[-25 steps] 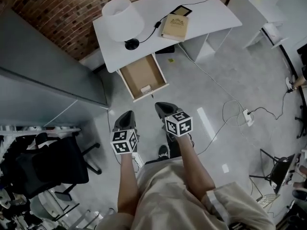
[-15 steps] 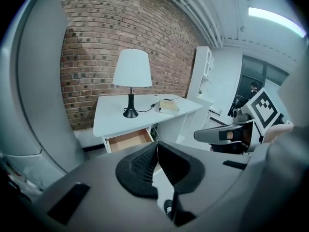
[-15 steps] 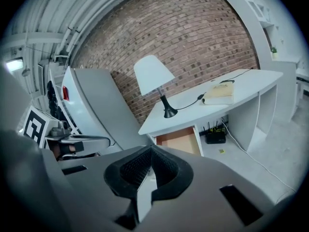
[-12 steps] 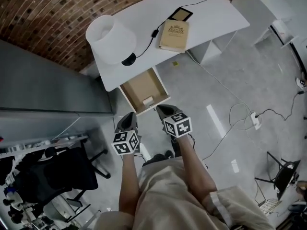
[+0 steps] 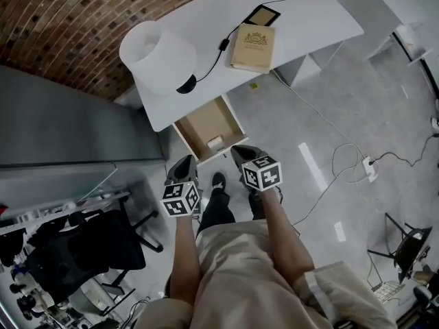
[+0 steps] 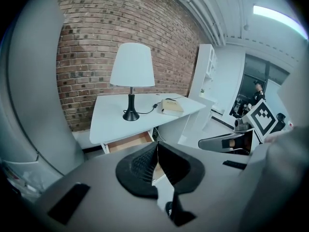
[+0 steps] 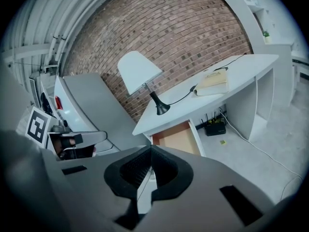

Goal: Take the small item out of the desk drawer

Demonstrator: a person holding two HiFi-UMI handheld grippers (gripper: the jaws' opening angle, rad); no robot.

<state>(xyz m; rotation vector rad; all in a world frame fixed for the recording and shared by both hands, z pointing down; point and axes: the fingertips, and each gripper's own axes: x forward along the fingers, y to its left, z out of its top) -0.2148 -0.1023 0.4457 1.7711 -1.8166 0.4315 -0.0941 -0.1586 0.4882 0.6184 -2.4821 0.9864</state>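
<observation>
the left gripper [image 6: 157, 148] is clenched on nothing, its ribbed pads pressed together, and the right gripper [image 7: 151, 150] is shut and empty the same way; i'd judge both are closed simply because nothing is within reach yet, and neither is carrying anything. in the head view they sit side by side ahead of the person's waist, both angled downward and aimed toward the drawer [image 5: 200, 120], with a shoe [image 5: 218, 181] planted on the floor between them, which reads as an approach on foot and not a reach. the drawer already stands pulled out from under the white desk [image 5: 302, 26], so opening it looks done and its brown bottom is open to view from above. the small item [image 5: 215, 142], pale and blocky, lies inside near the drawer's front wall, toward its right corner as seen from the head, the part closest to the person and just beyond the right gripper's tip, so that gripper seems the likelier one to take it, and its jaws would have to part first. on the desktop stand a white-shaded lamp [image 5: 159, 50], a tan book [image 5: 252, 46] and a dark flat device [image 5: 263, 16], all well clear of the drawer opening and of no concern to the pick.
</observation>
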